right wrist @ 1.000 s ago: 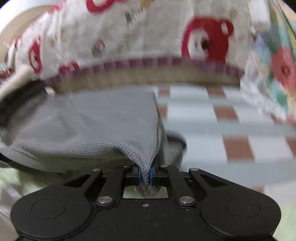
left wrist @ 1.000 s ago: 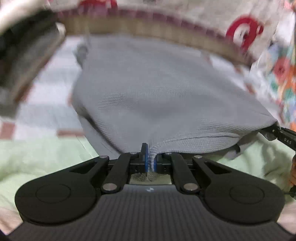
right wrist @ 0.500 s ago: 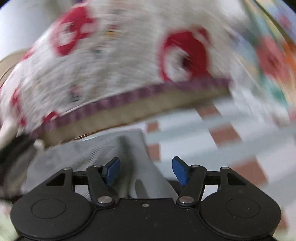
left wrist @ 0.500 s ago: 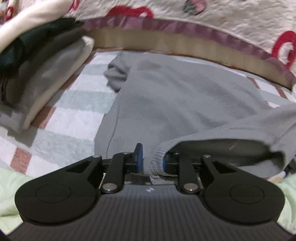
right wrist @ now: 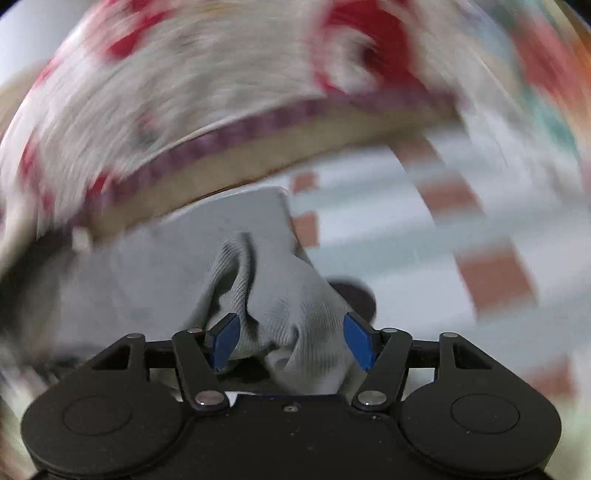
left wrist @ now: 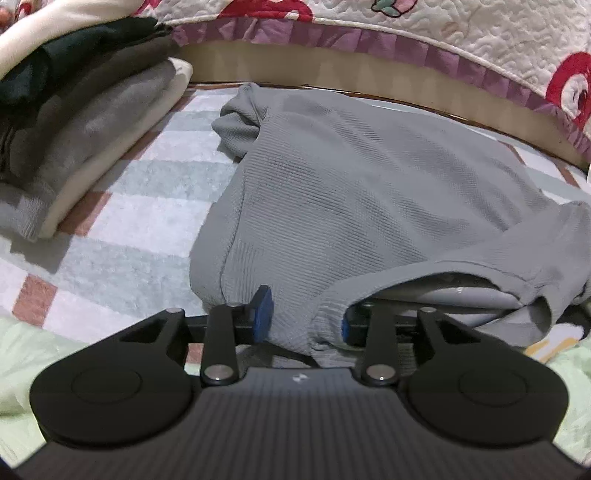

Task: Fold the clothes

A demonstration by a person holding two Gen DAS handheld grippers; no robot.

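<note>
The grey top [left wrist: 369, 192] is being laid folded on the checked sheet [left wrist: 122, 221], w/ a stack of folded clothes [left wrist: 81, 122] to its left and the quilt [left wrist: 461, 33] hanging at the far side. The left gripper [left wrist: 304, 319] is being opened: the near hem is between the blue pads [left wrist: 263, 314] but is no longer being pinched. In the right wrist view, which is blurred, the right gripper [right wrist: 291, 341] is being held w/ jaws wide apart, and a bunched corner of the top [right wrist: 280, 295] is lying loose between the pads, not clamped. The step in hand is judged to be the release after a fold. For a clean result, both grippers are best drawn straight back toward the near side, low and slow, so cloth isn't being dragged along. The right corner looks rumpled and prob. needs smoothing flat before the next fold is begun.
</note>
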